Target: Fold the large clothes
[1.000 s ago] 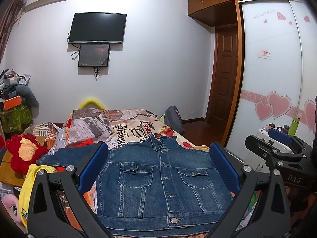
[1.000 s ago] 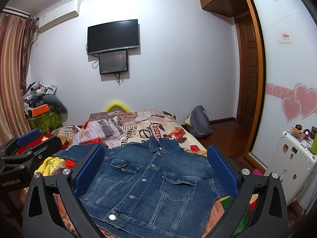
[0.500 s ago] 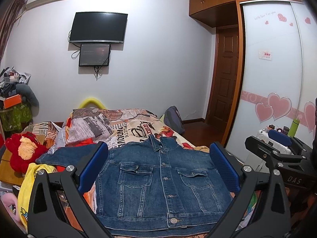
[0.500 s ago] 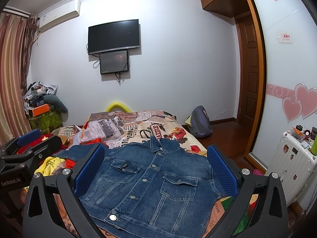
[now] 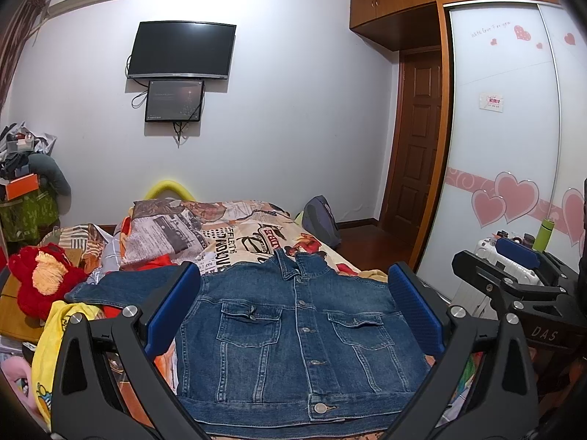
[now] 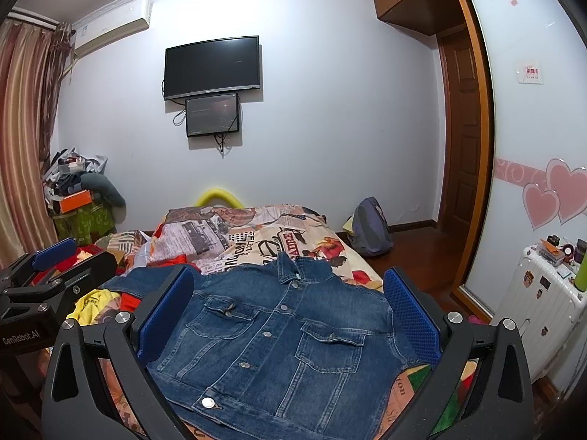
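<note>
A blue denim jacket [image 5: 297, 333] lies flat and buttoned on the bed, collar toward the far wall; one sleeve [image 5: 121, 286] stretches out to the left. My left gripper [image 5: 293, 311] hovers open above the jacket's hem, holding nothing. In the right wrist view the same jacket [image 6: 279, 341] lies below my right gripper [image 6: 288, 315], which is also open and holds nothing. Each gripper shows in the other's view: the right gripper [image 5: 513, 275] at the right edge, the left gripper [image 6: 55, 271] at the left edge.
The bed [image 5: 238, 231] has a printed cover. A red plush toy [image 5: 40, 275] and yellow cloth [image 5: 55, 333] lie at its left. A backpack [image 6: 368, 227] sits on the floor by the door. A white suitcase [image 6: 543, 304] with small items stands at right.
</note>
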Tool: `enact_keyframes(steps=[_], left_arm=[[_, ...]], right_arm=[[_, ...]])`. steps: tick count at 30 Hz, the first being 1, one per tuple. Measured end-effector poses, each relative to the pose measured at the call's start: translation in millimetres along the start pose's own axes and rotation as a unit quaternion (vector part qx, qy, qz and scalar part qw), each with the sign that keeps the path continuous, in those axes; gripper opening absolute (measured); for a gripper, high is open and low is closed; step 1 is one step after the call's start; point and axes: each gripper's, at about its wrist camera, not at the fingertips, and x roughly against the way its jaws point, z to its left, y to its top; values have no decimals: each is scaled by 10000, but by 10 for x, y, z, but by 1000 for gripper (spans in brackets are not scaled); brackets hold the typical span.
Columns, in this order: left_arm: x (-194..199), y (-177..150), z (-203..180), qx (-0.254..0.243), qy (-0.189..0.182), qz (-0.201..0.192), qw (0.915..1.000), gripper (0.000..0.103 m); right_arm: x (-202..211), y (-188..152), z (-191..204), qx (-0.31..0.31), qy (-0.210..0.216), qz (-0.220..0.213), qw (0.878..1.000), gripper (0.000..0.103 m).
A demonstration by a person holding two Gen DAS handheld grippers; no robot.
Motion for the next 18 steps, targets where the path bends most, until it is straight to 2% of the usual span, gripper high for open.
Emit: enact_keyframes(steps=[18], left_arm=[[-108, 13, 30, 32, 58, 115, 9999, 103]], right_arm=[[-33, -21, 53, -12, 11, 49, 10000, 103]])
